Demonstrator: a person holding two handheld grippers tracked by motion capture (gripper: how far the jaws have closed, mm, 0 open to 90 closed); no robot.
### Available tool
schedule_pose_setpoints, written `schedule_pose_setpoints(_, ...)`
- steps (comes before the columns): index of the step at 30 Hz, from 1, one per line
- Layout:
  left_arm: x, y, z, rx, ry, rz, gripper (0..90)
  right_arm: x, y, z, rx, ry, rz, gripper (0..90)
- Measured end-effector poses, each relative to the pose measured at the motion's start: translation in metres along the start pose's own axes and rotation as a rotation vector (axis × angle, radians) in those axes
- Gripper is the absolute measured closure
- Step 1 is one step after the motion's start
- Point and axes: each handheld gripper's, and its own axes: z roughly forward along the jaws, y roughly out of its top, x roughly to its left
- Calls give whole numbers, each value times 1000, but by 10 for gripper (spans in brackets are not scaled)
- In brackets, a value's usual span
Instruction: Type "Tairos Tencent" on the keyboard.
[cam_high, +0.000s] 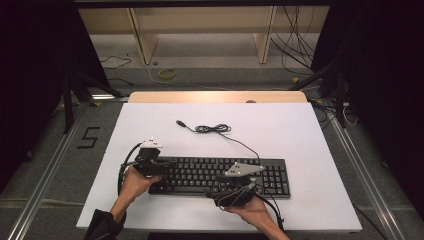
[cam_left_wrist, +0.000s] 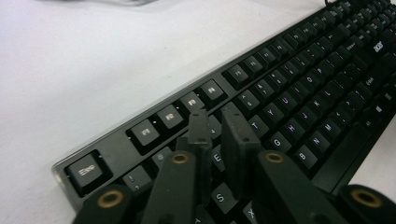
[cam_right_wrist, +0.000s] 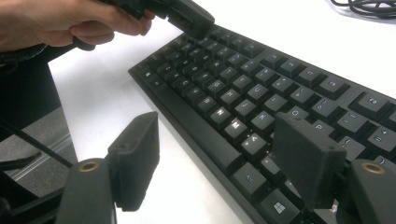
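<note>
A black keyboard (cam_high: 220, 175) (cam_left_wrist: 289, 84) (cam_right_wrist: 243, 93) lies flat on the white table top (cam_high: 280, 130), near its front. My left gripper (cam_high: 167, 165) (cam_left_wrist: 215, 119) hovers over the keyboard's upper left corner. Its jaws stand almost together above the number row, and I see nothing between them. The same gripper (cam_right_wrist: 191, 18) appears in the right gripper view, held in a hand over the far keys. My right gripper (cam_high: 214, 188) (cam_right_wrist: 215, 130) is open at the keyboard's front edge: one jaw is over the bare table, the other over the bottom row of keys.
The keyboard's black cable (cam_high: 212, 129) lies coiled behind it, ending in a loose USB plug (cam_high: 181, 122). A wooden strip (cam_high: 217, 96) borders the table's far edge. Wires lie on the floor (cam_high: 300, 50) beyond, and metal rails (cam_high: 45, 175) run along both sides.
</note>
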Motion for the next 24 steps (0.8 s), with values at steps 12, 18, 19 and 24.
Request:
schedule_pose_setpoints(12,-6,-1,13,62,-5,43,893,0,0,0,0,1,-1,330)
schedule_pose_setpoints(18,-7,-3,17,84,3,42,894,1,0,0,0,1,-1,330)
schedule_pose_setpoints(19,-8,-4,18,89,10,42,894,1,0,0,0,1,-1,330)
schedule_pose_setpoints(24,-9,-4,19,92,15,41,896,1,0,0,-1,2,-2,330)
